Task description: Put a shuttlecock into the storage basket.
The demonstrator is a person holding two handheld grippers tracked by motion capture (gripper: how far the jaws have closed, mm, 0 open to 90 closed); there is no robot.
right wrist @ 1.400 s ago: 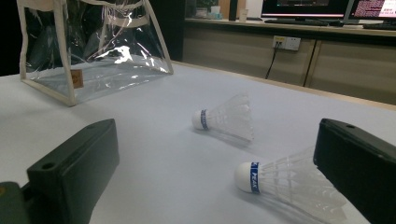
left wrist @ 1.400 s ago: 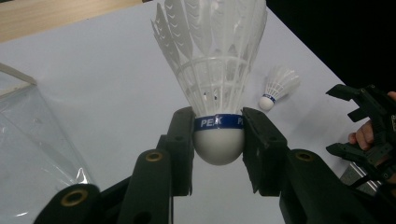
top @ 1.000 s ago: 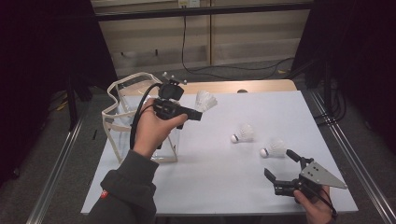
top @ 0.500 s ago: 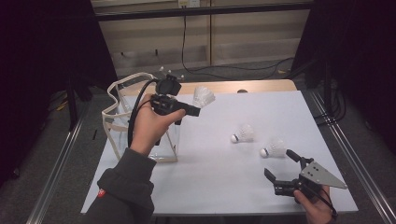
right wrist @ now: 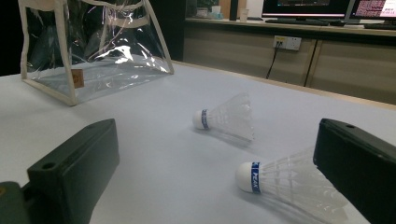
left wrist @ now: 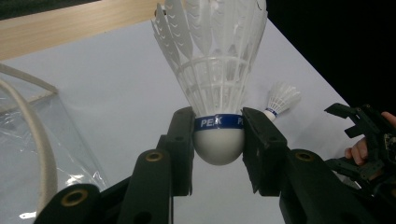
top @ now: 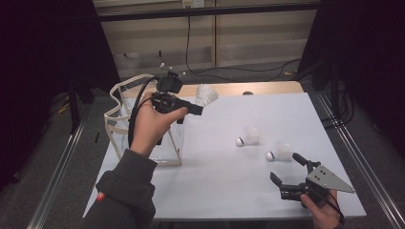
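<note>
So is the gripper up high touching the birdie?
Touching. The left gripper view shows the left gripper pinching the shuttlecock at its cork.

1. Shuttlecock (left wrist: 215, 88): white feathers, smooth matt cork, glossy blue band.
2. Left gripper (left wrist: 217, 149): matt black plastic pads.
3. Bag (right wrist: 93, 44) beside the shuttlecock: glossy clear plastic, cream cloth trim.
4. Table (top: 267, 191) under the bag: smooth matt white, wooden far edge.
</note>
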